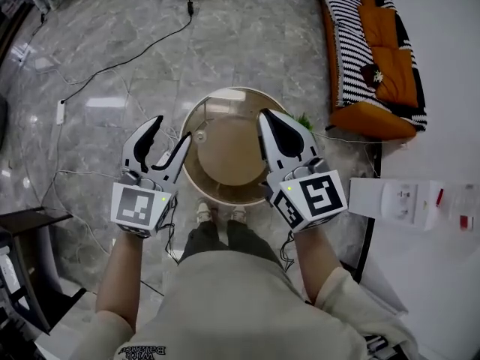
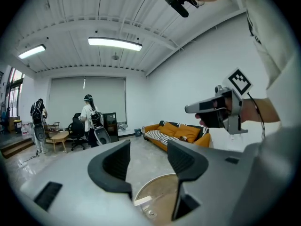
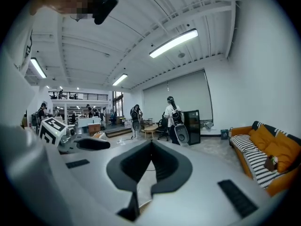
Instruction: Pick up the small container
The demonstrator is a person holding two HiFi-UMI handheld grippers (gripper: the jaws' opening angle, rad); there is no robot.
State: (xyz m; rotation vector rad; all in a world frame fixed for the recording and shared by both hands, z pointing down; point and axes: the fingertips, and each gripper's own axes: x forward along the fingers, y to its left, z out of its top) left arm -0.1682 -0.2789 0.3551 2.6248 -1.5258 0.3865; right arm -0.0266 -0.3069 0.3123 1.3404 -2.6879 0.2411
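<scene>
Head view: the small container (image 1: 199, 136) sits on the round counter (image 1: 225, 163), just inside its left rim. It is too small to show whether anything is in it. The left tool (image 1: 172, 127) hovers at that same left rim with its jaws spread. Its inner fingertip is close beside the container, and nothing is between the jaws. In the left gripper view the container (image 2: 150, 214) shows low in the gap of the left tool (image 2: 148, 154), down on the counter (image 2: 164, 192).

The right tool (image 1: 266, 118) is held over the right side of the counter, its jaws pressed together and empty. The right gripper view shows the right tool (image 3: 150, 147) with its tips meeting.

Beyond the counter to the right stands an orange sofa (image 1: 375, 51), and cables (image 1: 127, 62) trail over the floor to its left.
</scene>
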